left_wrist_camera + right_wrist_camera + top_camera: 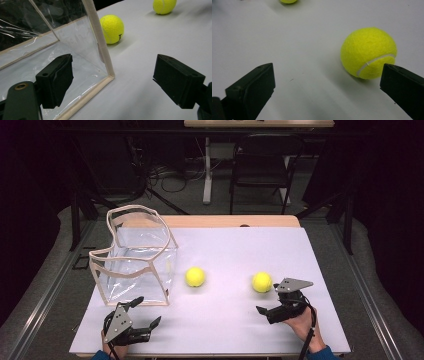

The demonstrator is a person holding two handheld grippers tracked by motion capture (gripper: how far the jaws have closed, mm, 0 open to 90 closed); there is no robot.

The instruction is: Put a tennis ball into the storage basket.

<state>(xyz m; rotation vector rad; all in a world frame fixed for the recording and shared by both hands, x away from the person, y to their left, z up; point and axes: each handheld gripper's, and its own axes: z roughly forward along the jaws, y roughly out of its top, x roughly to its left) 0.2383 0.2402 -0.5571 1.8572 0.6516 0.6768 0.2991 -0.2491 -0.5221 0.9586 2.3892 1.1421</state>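
Left hand-held gripper (148, 311) gapes, seemingly touching bag (135, 257) edge.

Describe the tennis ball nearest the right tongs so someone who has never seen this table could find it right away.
Start at the white table and find the clear bag with beige trim standing on its left side. Two yellow tennis balls lie to the bag's right. The one you want is the farther ball, just in front of the open right tongs, not the ball close beside the bag.
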